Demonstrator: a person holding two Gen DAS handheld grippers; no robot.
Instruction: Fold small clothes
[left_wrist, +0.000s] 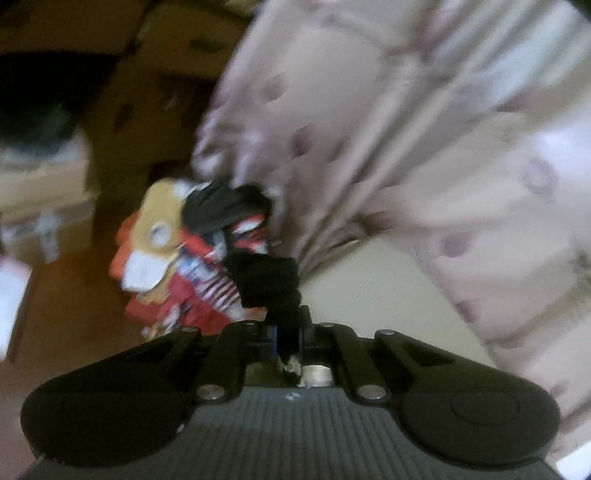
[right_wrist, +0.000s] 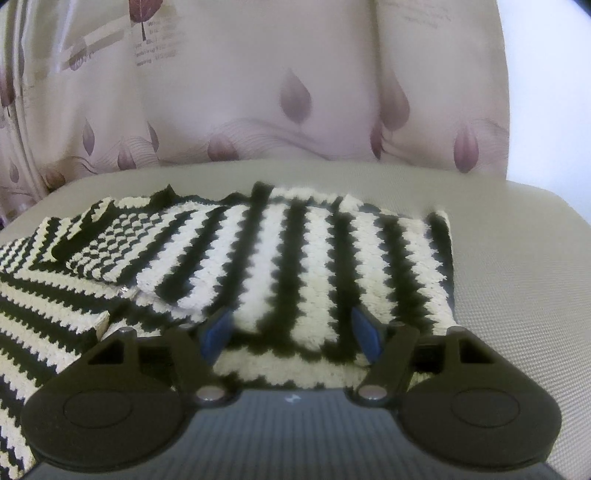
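Observation:
A black-and-white striped knitted garment (right_wrist: 295, 258) lies spread on the beige table (right_wrist: 517, 277), with a folded part at its left. My right gripper (right_wrist: 291, 334) stands open just above the garment's near edge, its blue pads (right_wrist: 218, 332) wide apart with the stripes showing between them. The left wrist view is blurred. There my left gripper (left_wrist: 288, 341) is shut on a bunched black piece of knit (left_wrist: 266, 280), which sticks up from the jaws; a scrap of white and black yarn shows behind them.
A heap of red, yellow and black clothes (left_wrist: 177, 258) lies beyond the left gripper. Brown cardboard boxes (left_wrist: 155, 74) stand behind the heap. A pale curtain with purple leaf prints (right_wrist: 295, 96) hangs along the table's far edge.

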